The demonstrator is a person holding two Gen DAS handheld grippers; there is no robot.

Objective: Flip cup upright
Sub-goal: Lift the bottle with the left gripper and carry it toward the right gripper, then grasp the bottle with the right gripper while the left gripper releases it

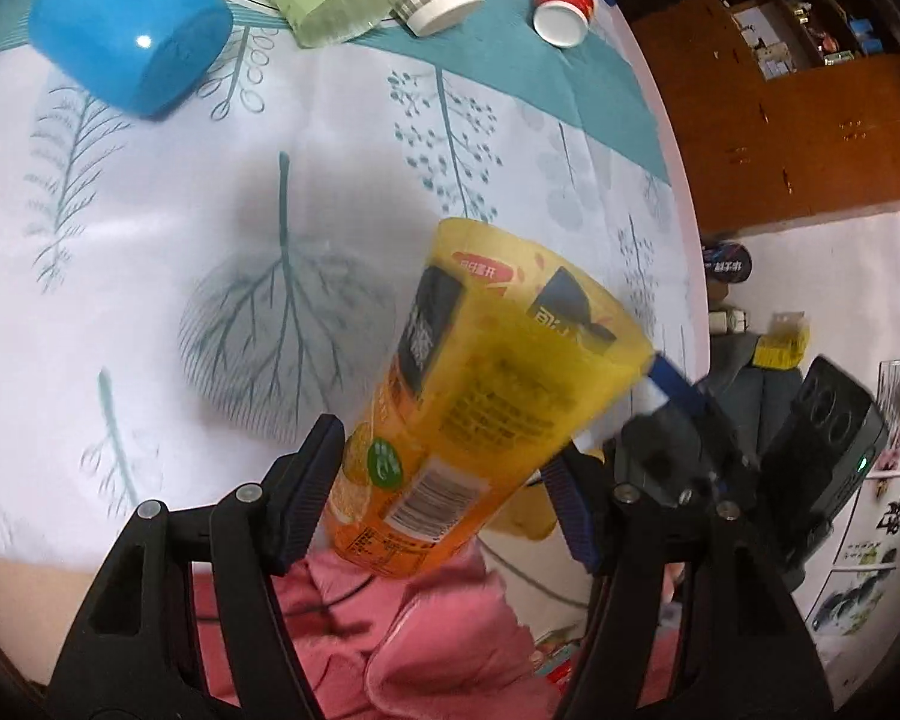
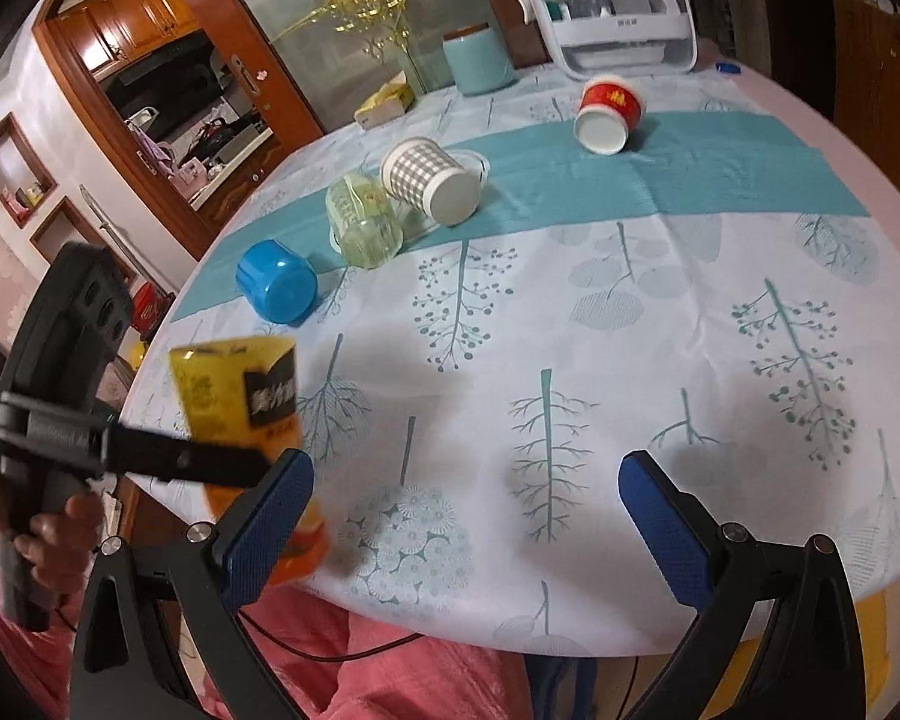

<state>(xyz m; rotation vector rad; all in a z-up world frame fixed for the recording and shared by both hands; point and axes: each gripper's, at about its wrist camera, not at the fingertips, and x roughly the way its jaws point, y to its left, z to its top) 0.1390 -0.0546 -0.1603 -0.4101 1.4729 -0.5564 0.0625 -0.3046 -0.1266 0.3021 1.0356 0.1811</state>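
Translucent yellow printed cup, tilted, held above the table edge.

Glossy translucent plastic yellow cup (printed label), matt cloth tablecloth

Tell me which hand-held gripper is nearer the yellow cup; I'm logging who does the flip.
Left. The left hand-held gripper is clamped on the yellow cup; the right hand-held gripper is open beside it, holding nothing.

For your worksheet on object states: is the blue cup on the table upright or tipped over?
Tipped over. The blue cup lies on its side on the tablecloth, its flat base turned toward the right wrist camera.
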